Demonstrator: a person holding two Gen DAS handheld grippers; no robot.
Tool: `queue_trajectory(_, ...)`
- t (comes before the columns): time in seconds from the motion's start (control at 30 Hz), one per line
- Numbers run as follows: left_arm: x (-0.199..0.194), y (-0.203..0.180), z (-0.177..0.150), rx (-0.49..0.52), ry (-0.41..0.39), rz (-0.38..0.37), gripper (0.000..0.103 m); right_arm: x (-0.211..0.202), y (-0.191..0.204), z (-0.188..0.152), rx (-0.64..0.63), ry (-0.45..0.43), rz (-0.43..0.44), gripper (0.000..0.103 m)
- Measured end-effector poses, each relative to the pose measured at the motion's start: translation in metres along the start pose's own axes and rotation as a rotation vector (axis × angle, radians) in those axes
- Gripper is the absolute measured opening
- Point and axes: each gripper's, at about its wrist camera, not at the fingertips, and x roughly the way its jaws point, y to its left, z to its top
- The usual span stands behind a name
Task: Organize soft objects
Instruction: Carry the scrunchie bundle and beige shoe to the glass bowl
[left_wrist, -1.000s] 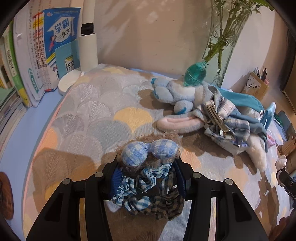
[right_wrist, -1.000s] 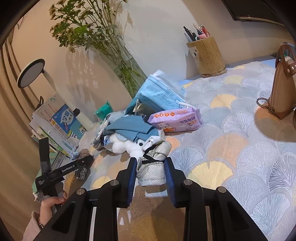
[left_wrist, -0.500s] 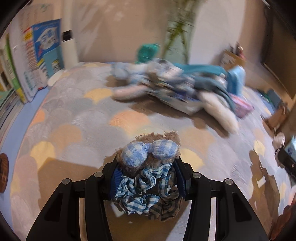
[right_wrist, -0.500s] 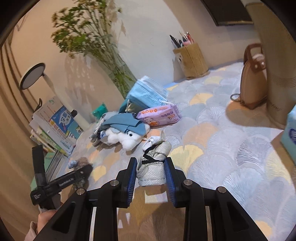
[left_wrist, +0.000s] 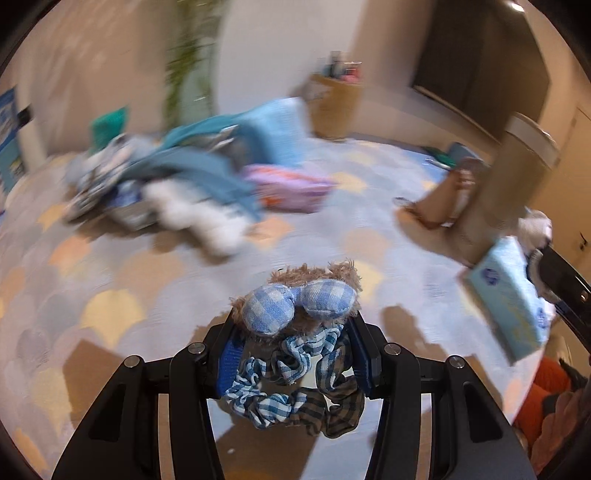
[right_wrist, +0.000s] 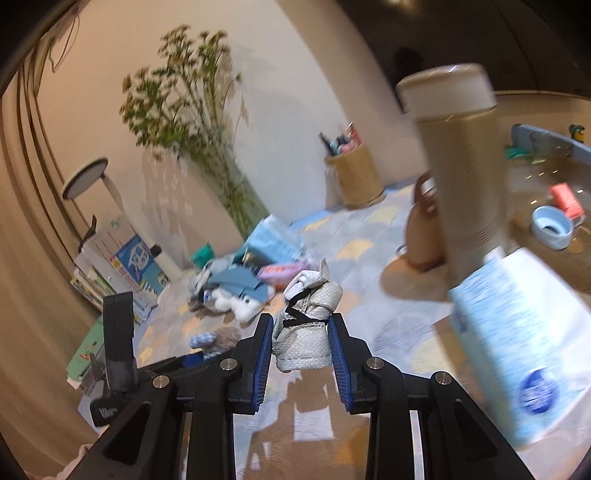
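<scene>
Behind blur, heap (left_wrist: 173, 184) indistinct

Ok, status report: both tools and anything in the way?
Left tool clamps checked scrunchies. Right tool clamps small grey shoe. Tall flask, tissue pack close right.

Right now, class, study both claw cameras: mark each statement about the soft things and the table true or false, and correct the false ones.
1. The left claw grips a fuzzy brown plush with blue checked ears and gingham scrunchies. True.
2. The right claw is empty. False: it is shut on a small pale grey fabric baby shoe.
3. The tall beige tumbler with a cream lid lies on its side. False: it stands upright.
4. A woven pen holder stands by the wall. True.
5. The pile of blue cloths and white plush sits inside a basket. False: it lies directly on the fan-patterned tablecloth.
</scene>
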Motion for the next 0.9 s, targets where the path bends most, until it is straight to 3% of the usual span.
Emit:
queue_trajectory(0.5,0.000,-0.156,0.024,0.231,-0.003,-0.244,0.048,-0.058,-0.085,0.036,0.106,-0.075,-0.102,0.030)
queue_trajectory(0.67,0.003,-0.195,0.029,0.316,-0.017,-0.273,0.048,-0.071,-0.112,0.050,0.134,-0.096,-0.148,0.030)
queue_trajectory(0.73,0.006,-0.204,0.034,0.309,-0.001,-0.311,0.048,-0.076,-0.123,0.056,0.148,-0.105,-0.171,0.030)
queue_trajectory(0.9,0.010,-0.228,0.044,0.341,-0.024,-0.316,0.048,-0.085,-0.159,0.068,0.245,-0.130,-0.207,0.030)
